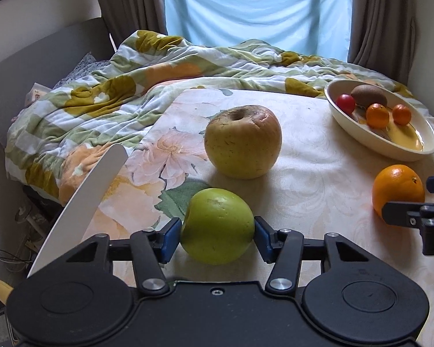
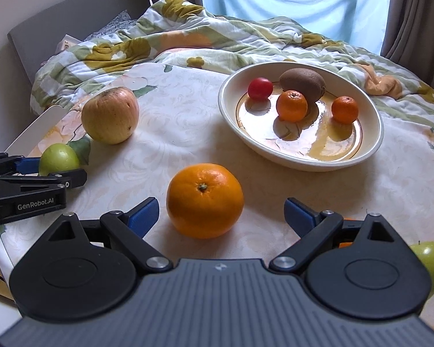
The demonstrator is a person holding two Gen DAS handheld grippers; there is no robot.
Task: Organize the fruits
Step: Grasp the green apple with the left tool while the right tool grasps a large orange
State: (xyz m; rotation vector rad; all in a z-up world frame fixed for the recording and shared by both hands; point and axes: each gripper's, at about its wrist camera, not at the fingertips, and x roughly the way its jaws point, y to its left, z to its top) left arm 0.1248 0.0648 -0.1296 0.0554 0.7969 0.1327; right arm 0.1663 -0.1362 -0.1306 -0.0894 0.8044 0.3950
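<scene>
Left jaws grip a green apple, right jaws open, on a floral tablecloth beside a bed.

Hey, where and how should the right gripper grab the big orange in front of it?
Grip the orange across its widest middle, one pad on each side, coming in low from the near side where the right gripper already faces it. It sits stem up on the tablecloth, round and probably prone to rolling, and the open jaws stand wider than the fruit, so a mid-height squeeze looks safest.
</scene>
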